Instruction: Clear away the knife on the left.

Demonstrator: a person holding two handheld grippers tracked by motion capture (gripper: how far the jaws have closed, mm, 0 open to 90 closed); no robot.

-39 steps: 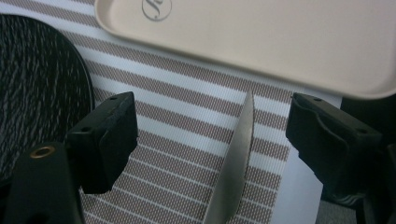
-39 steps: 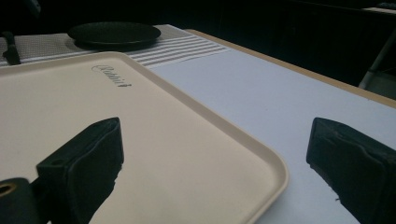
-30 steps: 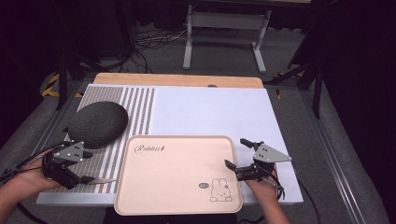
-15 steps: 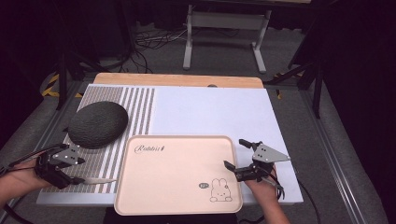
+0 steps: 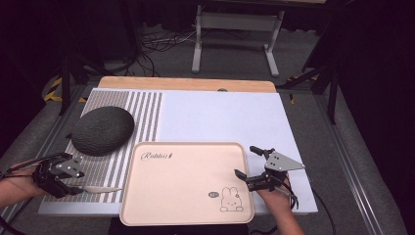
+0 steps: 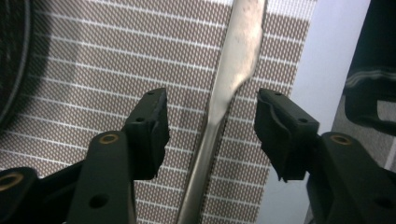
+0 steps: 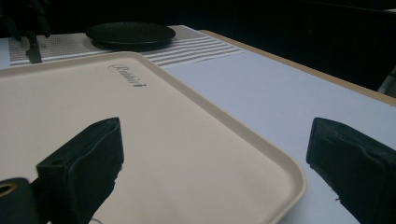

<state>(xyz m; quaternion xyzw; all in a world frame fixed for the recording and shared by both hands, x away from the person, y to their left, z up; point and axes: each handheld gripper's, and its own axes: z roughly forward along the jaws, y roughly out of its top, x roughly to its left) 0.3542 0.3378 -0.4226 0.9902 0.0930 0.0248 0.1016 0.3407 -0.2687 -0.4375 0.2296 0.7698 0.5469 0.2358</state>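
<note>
High view: left tool (image 5: 73,188) sits at the near left of the counter (image 5: 220,115), over the striped placemat (image 5: 147,105), and has slid a bit toward the left edge since a second ago; its jaws have just been closing, with the metal knife (image 5: 100,189) lying between them and its blade pointing toward the pink tray (image 5: 186,147). Dark round plate (image 5: 103,130) sits just beyond, on the mat's far left part. Right tool (image 5: 252,164) hasn't shifted, parked at the tray's right rim. Likely meaning: pickup of the knife is starting, grip not made yet. Left gripper view: jaws half open, the knife's slim handle (image 6: 212,130) runs up between the pads with a gap showing on both sides, so no contact; knife lies flat on the woven stripes, dull silver, narrow neck widening into a smudged blade at top. Right gripper view: jaws spread wide, nothing between them, the tray's corner rim (image 7: 261,151) lies below the gap; the tray is bare, cream-pink, with a script logo, and the plate (image 7: 130,33) is well beyond it.
</note>
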